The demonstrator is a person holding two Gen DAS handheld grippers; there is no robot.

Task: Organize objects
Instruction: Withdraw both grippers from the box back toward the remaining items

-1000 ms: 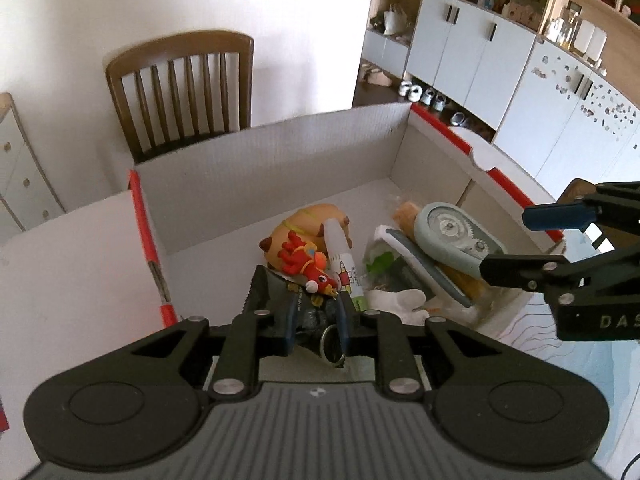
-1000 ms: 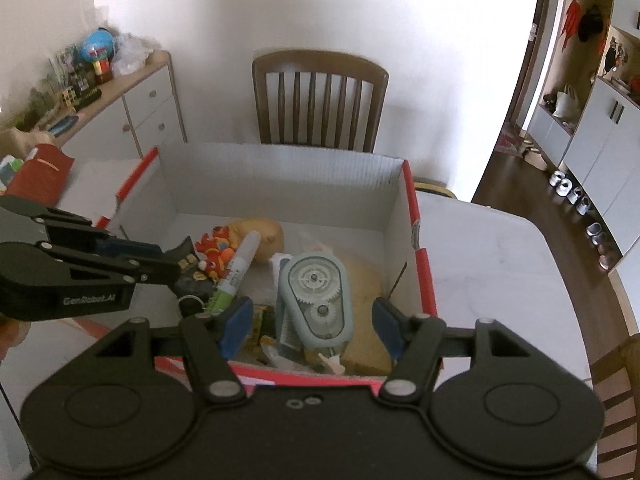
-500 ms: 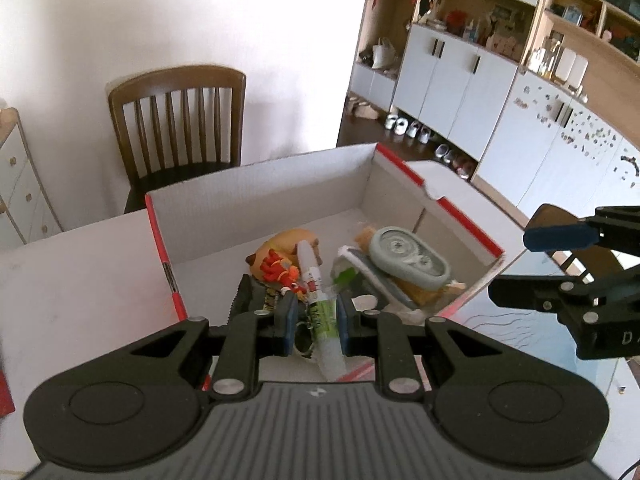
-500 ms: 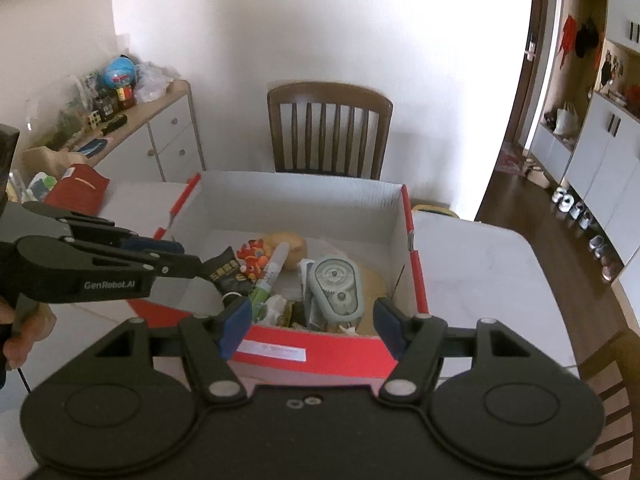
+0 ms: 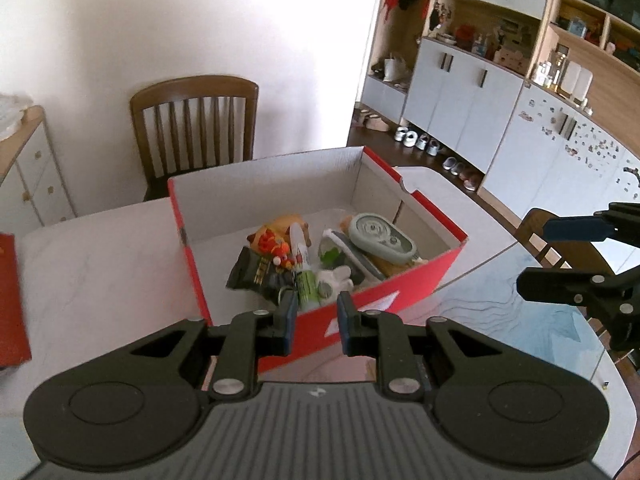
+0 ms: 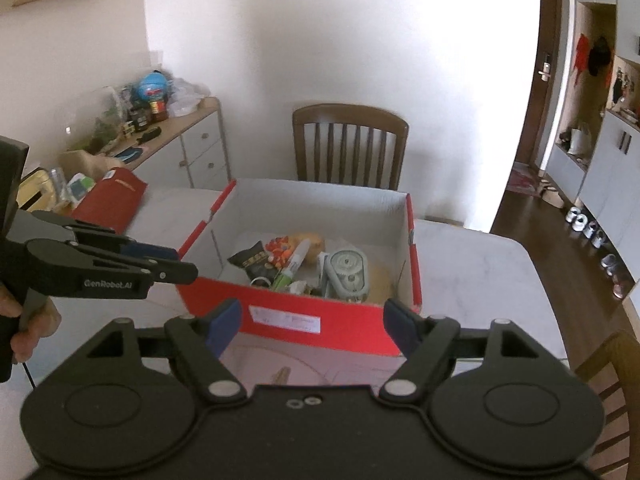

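— What does the box look like from where you stand?

— You have a red box (image 5: pixel 408 280) with a pale inside, open on top, sitting on the white table (image 5: pixel 100 248). A white label is on its near wall. Inside lie a grey-green tape dispenser (image 5: pixel 380 238) toward the right, a white marker with a green end (image 5: pixel 302 268) near the middle, a dark snack packet (image 5: pixel 252 274) on the left, an orange-and-red toy (image 5: pixel 276 242) behind it, and a small white figure (image 5: pixel 334 280) close to the near wall. They all crowd together, touching or overlapping.

— And your hand-held grippers?

— Your left hand-held gripper (image 5: pixel 316 320) sits just short of the box's near wall, its blue pads a small gap apart with nothing between them. Your right hand-held gripper (image 6: pixel 312 320) is spread wide and empty, also in front of the near wall.

— Where are the edges and free space?

— The rear of the box floor is bare. The table shows open surface left of the box up to a red lid (image 6: pixel 108 204), and right of it to the table's rounded edge. A wooden chair (image 6: pixel 348 148) stands behind the far wall of the box.
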